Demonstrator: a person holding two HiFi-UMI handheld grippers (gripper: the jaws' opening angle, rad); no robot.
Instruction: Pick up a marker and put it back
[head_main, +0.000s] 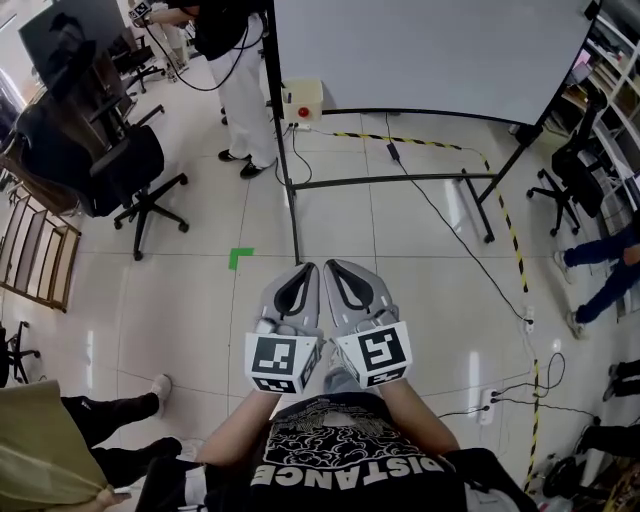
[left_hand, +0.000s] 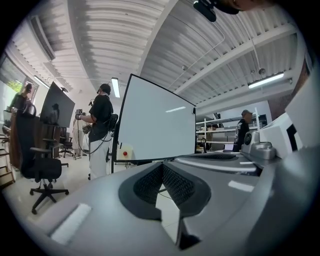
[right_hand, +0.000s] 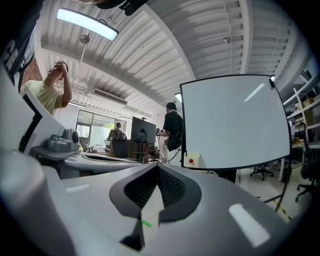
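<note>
No marker shows in any view. Both grippers are held side by side close to the person's chest, above the tiled floor, and point toward a large whiteboard (head_main: 430, 55) on a black wheeled stand. My left gripper (head_main: 308, 268) is shut with nothing between its jaws, and its tips meet in the left gripper view (left_hand: 162, 167). Right beside it, my right gripper (head_main: 332, 265) is also shut and empty, tips together in the right gripper view (right_hand: 157, 167). The whiteboard (left_hand: 155, 120) stands ahead in both gripper views (right_hand: 235, 120), its face blank.
A person in white trousers (head_main: 240, 90) stands left of the board by a white box with a red button (head_main: 302, 100). A black office chair (head_main: 120, 165) is at left. A cable (head_main: 450, 230) and striped tape cross the floor. Green tape mark (head_main: 240, 257) lies ahead.
</note>
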